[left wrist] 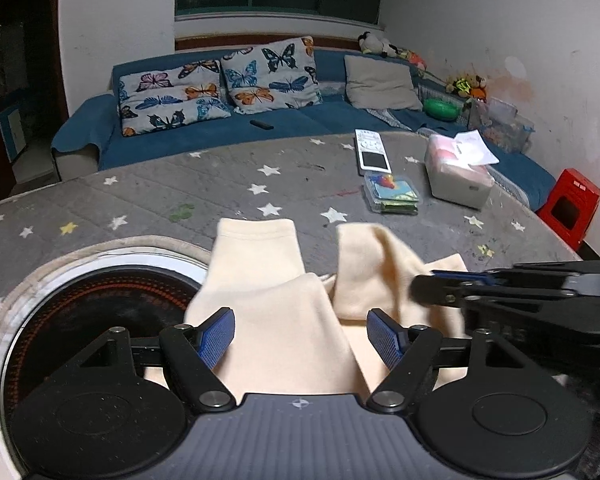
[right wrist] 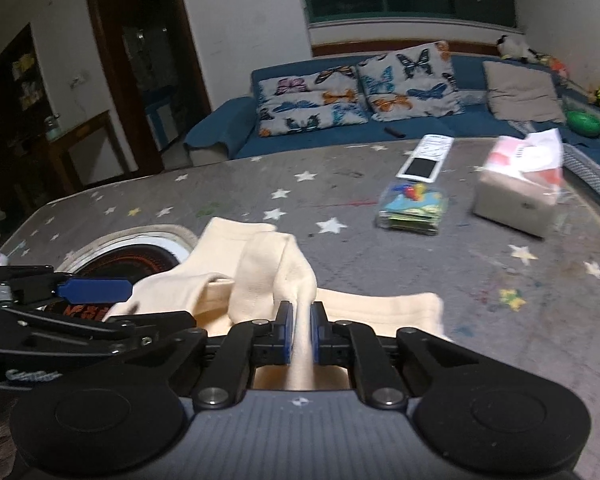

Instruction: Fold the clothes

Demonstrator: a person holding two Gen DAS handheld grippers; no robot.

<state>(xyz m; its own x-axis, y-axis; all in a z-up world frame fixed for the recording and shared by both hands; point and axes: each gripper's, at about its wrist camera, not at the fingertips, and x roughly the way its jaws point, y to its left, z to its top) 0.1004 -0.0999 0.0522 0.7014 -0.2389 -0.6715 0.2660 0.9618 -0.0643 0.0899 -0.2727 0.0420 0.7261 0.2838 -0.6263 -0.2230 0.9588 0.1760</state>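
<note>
A cream garment (left wrist: 284,320) lies partly folded on the grey star-patterned table cover (left wrist: 220,184). My left gripper (left wrist: 300,336) is open, its blue pads either side of a fold of the garment, not clamping it. My right gripper (right wrist: 300,332) is shut on a raised strip of the cream garment (right wrist: 268,276) and lifts it off the table. In the left wrist view the right gripper (left wrist: 432,288) comes in from the right, over the garment. In the right wrist view the left gripper (right wrist: 96,292) shows at the left, open.
A round black induction hob (left wrist: 80,320) is set in the table, partly under the garment. Further back stand a tissue box (left wrist: 456,176), a white remote (left wrist: 372,152) and a clear box of coloured items (left wrist: 392,192). A blue sofa (left wrist: 220,128) with cushions lies behind.
</note>
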